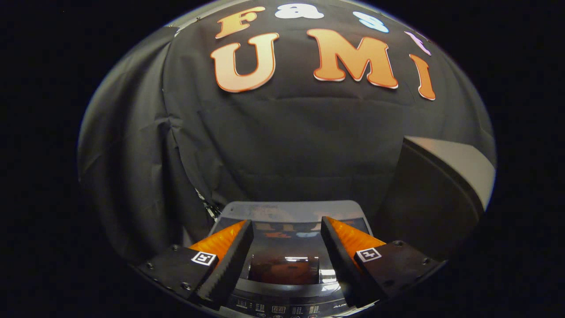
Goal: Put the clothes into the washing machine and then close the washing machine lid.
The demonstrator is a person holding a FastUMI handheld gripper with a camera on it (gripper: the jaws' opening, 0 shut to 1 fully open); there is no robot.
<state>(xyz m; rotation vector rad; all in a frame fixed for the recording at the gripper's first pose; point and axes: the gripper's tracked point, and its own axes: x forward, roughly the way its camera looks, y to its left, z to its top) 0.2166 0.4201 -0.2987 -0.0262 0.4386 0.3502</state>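
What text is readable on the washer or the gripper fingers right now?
Washing machine control panel: rows of small markings, too small to read.
Brand mark at the panel's edge: blurred and cut off by a finger, not legible.
Square markers on the fingers of the open gripper: black-and-white code patterns, no words.
Nothing can be quoted with confidence.

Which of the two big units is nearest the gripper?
The washer, just under the open gripper; the grey unit stands farther off, to its right.
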